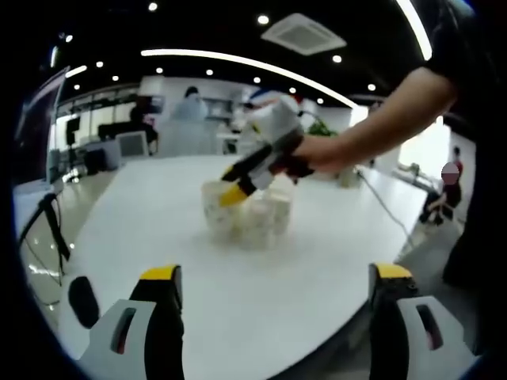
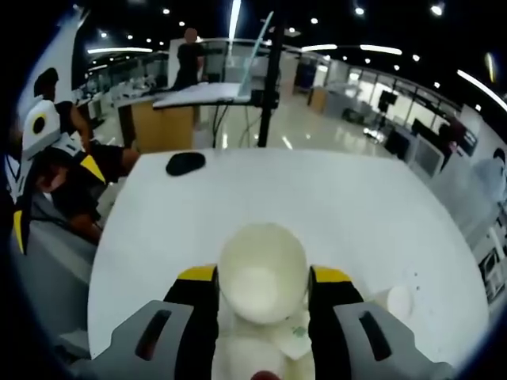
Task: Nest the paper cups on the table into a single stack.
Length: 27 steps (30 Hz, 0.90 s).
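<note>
A: One white table (image 1: pixel 158 237); cups (image 1: pixel 257 218) clustered ahead of left gripper (image 1: pixel 273 281), whose jaws are spread, holding nothing.

B: Right gripper (image 2: pixel 261 281) pinches one cup (image 2: pixel 263 273); more cups (image 2: pixel 261 352) directly below it.

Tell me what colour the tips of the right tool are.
Yellow tips on black jaws, clearest in the right gripper view, where the right tool grips a paper cup.

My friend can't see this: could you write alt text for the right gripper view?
A hand-held gripper closes its two yellow-tipped jaws on an open paper cup, above more cups, over a white table in an office.
</note>
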Available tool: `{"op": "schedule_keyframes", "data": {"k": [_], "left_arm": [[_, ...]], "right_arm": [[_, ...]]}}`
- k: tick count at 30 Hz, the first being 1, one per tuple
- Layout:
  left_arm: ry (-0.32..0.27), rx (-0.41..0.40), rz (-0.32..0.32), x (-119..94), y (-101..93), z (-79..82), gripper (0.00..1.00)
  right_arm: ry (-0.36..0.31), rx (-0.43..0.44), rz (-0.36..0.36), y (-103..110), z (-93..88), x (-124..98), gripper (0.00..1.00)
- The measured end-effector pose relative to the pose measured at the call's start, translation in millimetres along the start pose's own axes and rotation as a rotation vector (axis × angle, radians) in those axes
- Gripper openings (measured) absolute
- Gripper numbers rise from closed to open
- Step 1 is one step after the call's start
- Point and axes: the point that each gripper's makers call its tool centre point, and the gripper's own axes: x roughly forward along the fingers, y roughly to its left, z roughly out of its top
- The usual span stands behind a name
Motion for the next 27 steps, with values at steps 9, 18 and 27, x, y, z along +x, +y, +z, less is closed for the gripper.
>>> {"op": "schedule_keyframes", "data": {"k": [9, 18, 27], "left_arm": [[-0.009, 0.015, -0.007, 0.2, -0.1, 3.9, 0.99], [-0.011, 0.019, -0.019, 1.8, 0.0, 4.9, 0.99], [-0.013, 0.028, -0.026, 3.7, 1.0, 6.1, 0.98]], "right_arm": [[-0.04, 0.006, -0.013, 4.8, 14.9, -22.4, 0.4], [-0.061, -0.004, -0.029, 10.0, 21.8, -44.9, 0.39], [-0.091, -0.003, -0.036, 19.5, 28.5, -64.3, 0.38]]}}
